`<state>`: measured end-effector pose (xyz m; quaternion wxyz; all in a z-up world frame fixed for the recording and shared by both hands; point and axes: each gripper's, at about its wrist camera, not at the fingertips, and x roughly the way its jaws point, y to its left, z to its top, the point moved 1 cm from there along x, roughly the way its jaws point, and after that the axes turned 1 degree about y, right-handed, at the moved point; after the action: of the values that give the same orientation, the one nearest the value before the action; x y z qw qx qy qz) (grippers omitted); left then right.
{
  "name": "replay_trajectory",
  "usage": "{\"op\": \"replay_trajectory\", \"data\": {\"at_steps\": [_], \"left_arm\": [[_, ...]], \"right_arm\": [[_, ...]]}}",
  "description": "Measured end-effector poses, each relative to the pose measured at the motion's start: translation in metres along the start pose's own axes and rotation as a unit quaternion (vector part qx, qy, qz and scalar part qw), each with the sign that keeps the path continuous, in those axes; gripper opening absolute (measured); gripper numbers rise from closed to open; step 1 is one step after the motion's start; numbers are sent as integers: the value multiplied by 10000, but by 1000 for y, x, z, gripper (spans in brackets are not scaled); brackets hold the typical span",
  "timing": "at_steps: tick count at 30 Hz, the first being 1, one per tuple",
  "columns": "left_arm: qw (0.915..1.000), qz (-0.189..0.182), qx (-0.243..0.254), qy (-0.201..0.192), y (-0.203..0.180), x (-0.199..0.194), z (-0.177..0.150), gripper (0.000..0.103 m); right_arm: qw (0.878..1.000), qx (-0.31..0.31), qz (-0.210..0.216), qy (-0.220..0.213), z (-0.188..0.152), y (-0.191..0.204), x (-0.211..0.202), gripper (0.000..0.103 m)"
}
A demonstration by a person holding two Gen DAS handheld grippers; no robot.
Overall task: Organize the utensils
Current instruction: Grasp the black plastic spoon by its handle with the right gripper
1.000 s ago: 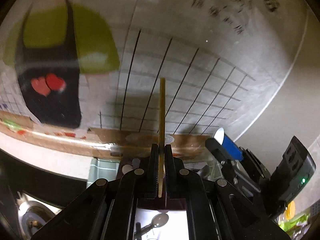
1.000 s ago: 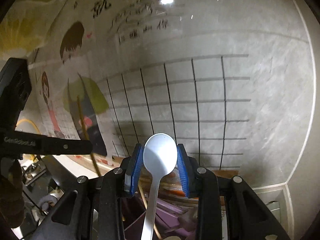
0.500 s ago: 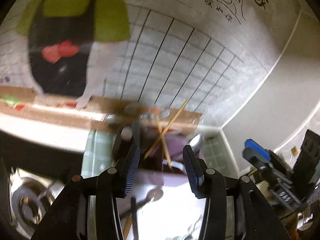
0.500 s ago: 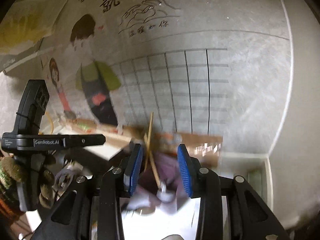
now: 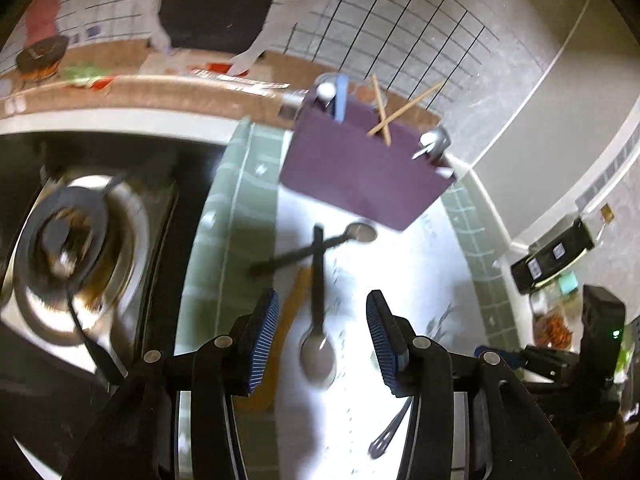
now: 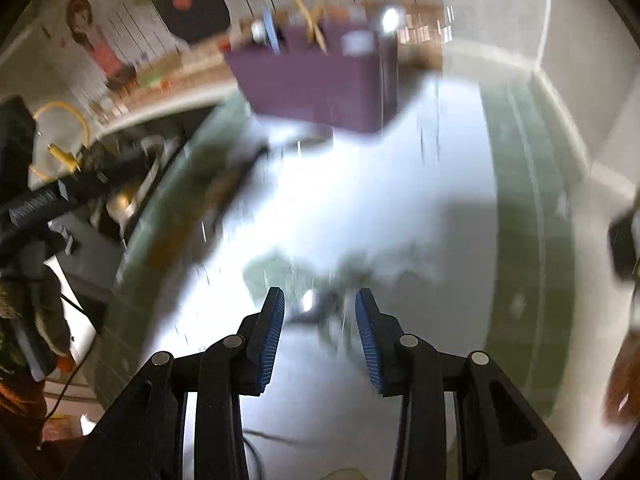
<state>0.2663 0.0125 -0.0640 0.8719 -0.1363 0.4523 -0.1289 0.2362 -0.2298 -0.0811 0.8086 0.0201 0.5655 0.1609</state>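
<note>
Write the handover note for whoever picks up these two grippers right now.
Left gripper: open, nothing held, hanging over a dark-handled spoon on the white mat.
Right gripper: open, empty, above a blurred metal utensil.
Purple holder at the back of the mat: two chopsticks, a blue-handled piece and a metal one stand in it.
Left to do: a second spoon crossing the first, a brown utensil and a small metal piece lie loose on the mat.

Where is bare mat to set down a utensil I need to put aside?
Free: the white mat right of the crossed spoons, below the purple holder. Crowded: the mat's left half, under those spoons.
</note>
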Motion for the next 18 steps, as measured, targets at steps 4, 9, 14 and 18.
{"op": "replay_trajectory", "data": {"at_steps": [4, 9, 14, 18], "left_arm": [[9998, 173, 74, 24, 6, -5, -24, 47], [9998, 101, 34, 156, 15, -9, -41, 47], [9997, 55, -105, 190, 27, -16, -52, 47], [9996, 140, -187, 139, 32, -22, -58, 47]], "right_arm": [[9985, 498, 150, 141, -25, -5, 21, 35], [9971, 740, -78, -151, -25, 5, 33, 36], [9956, 824, -287, -329, -2, 23, 46, 36], [9947, 650, -595, -526, 6, 39, 54, 37]]}}
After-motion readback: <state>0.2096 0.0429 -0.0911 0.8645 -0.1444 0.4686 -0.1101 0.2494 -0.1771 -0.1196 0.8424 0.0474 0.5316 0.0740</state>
